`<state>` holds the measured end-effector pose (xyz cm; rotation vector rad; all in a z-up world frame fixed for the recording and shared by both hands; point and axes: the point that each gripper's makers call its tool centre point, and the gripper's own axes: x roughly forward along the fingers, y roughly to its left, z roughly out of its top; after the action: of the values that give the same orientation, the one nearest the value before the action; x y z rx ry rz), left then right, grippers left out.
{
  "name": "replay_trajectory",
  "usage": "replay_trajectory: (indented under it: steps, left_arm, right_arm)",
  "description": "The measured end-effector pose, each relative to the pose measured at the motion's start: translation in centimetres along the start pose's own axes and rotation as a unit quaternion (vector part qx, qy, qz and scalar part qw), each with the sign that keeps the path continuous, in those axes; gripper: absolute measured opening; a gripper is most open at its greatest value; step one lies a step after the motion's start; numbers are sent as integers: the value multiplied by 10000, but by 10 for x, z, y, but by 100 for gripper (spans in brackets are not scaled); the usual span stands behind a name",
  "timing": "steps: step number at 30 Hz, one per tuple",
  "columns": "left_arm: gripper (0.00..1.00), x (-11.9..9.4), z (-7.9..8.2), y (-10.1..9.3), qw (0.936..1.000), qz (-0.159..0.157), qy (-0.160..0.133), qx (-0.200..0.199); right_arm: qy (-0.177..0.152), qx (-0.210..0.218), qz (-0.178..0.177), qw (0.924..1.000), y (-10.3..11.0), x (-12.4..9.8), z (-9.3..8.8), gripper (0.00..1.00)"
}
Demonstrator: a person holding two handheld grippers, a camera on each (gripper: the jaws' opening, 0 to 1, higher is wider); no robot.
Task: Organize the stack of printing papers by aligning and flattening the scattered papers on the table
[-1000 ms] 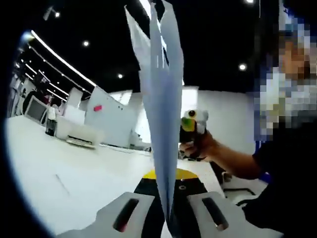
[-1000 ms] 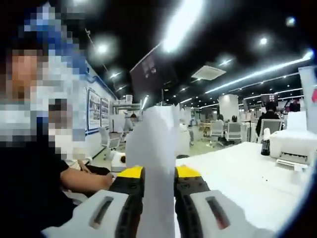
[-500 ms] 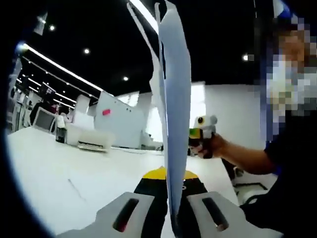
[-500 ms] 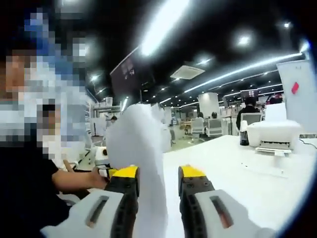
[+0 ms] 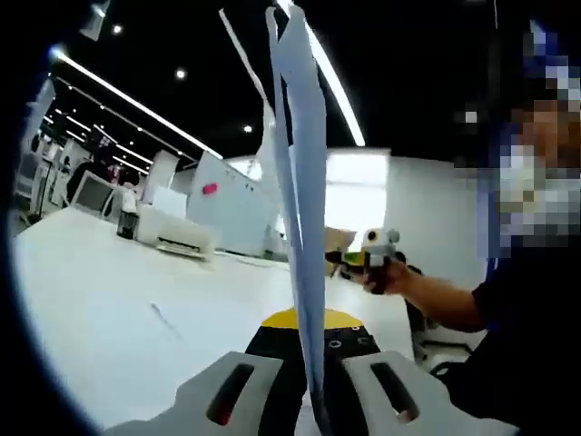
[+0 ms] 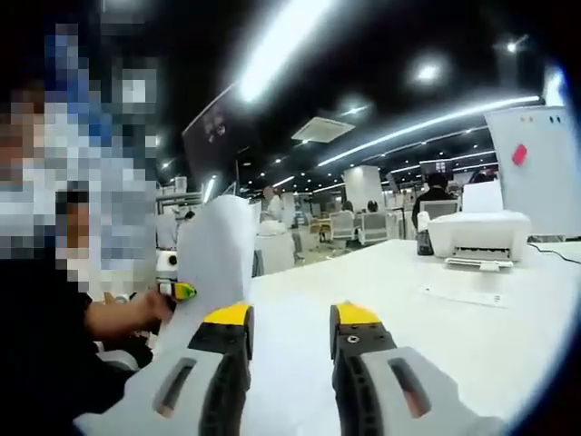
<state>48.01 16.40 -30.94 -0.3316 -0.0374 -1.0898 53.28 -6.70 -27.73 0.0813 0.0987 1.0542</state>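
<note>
Papers (image 5: 300, 200) stay pinched upright in the left tongs (image 5: 309, 363); the right tongs (image 6: 289, 338) have released them, now gaping.

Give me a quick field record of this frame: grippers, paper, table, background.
left gripper: shut on the paper stack, held on edge
paper stack: upright, sheets fanned apart at top; seen at left of the right gripper view
right gripper: open, nothing between its jaws, paper beside its left jaw
table: white
printer: white, at table's far side
stage: sheets off the table, not yet aligned or laid flat
</note>
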Motion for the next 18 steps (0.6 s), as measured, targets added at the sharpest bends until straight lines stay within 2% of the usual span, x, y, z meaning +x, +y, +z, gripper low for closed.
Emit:
replay_trajectory:
  steps: [3,6,12,13,15,18]
  left_arm:
    - [6,-9,7,7,10000,56,-19,-18]
    - [6,-18,5,20,9997,239,66,35]
    - [6,-28,-21,42,9979,531,369,62]
    - [6,-27,-18,39,9978,507,373,188]
    - [6,-26,-17,35,9987,385,322,111]
    - [6,-26,-18,35,9986,393,347,113]
  right_arm:
    - [92,-23,-87,9999,-2,-1,-5,31]
    - [159,-83,-203,9996,-2,-2,-8,34]
    - [251,-241,-419,9985,-2,-7,-8,38]
    - [267,-275,-466,9982,-2,-7,-8,39]
    - [310,-334,-526,9976,-2,-8,-9,40]
    - [357,-368,-565,9971,-3,-7,-9,42]
